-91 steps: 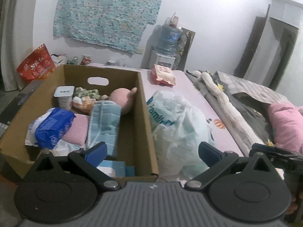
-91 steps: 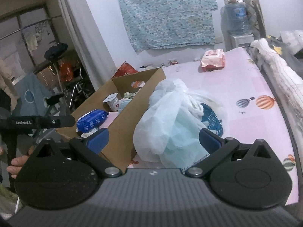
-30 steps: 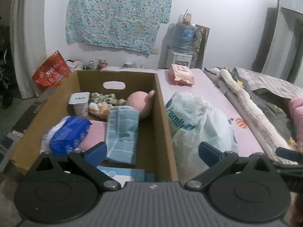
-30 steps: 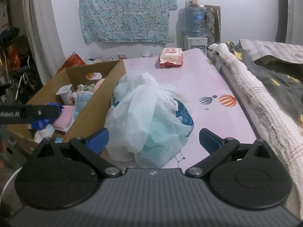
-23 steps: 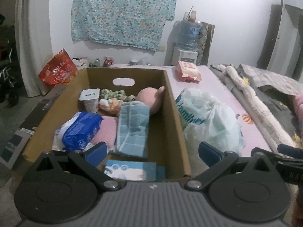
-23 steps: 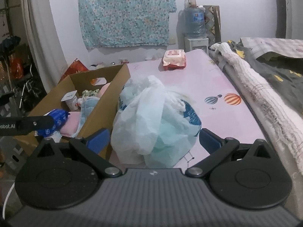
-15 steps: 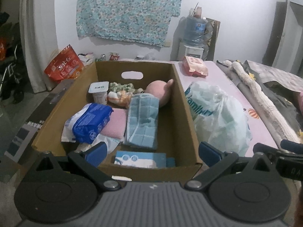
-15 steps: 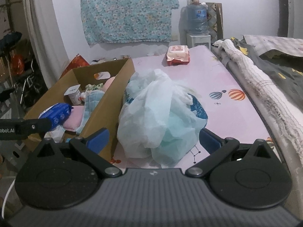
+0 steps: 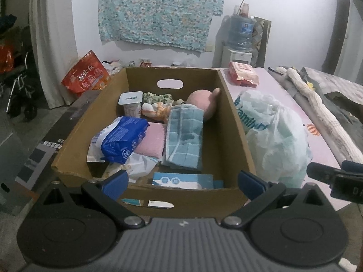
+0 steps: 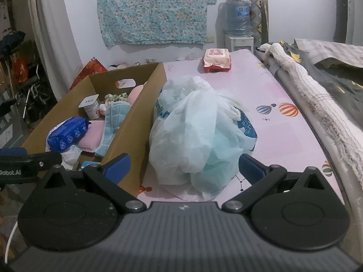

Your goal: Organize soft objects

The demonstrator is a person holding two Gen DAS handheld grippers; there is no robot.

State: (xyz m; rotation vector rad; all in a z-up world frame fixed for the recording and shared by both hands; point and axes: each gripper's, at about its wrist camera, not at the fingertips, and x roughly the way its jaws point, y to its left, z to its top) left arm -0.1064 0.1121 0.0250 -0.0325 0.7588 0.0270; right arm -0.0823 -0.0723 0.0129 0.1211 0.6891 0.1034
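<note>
A cardboard box (image 9: pixel 236 122) (image 10: pixel 133 133) stands at the left edge of a pink mattress. Inside lie a blue tissue pack (image 9: pixel 123 139) (image 10: pixel 67 133), a pink folded cloth (image 9: pixel 153 141), a light-blue checked towel (image 9: pixel 185 138) (image 10: pixel 112 122), a pink plush toy (image 9: pixel 202 105), a white cup (image 9: pixel 130 103) and a flat blue-white packet (image 9: pixel 181 180). A crumpled white and pale-green plastic bag (image 9: pixel 274 136) (image 10: pixel 197 133) rests right of the box. My left gripper (image 9: pixel 182 184) hovers open before the box's near wall. My right gripper (image 10: pixel 183 166) stands open just before the bag. Neither holds anything.
A red-and-pink wipes pack (image 10: pixel 216 60) lies far back on the pink mattress (image 10: pixel 283 133). Rolled bedding (image 10: pixel 317 95) runs along the right side. A red snack bag (image 9: pixel 86 76) and a water dispenser (image 9: pixel 240 36) stand by the wall. Bikes crowd the far left.
Both grippers have drawn back and risen a little, so the whole box and its near wall now show in the left view. Nothing in the box or the bag moved.
</note>
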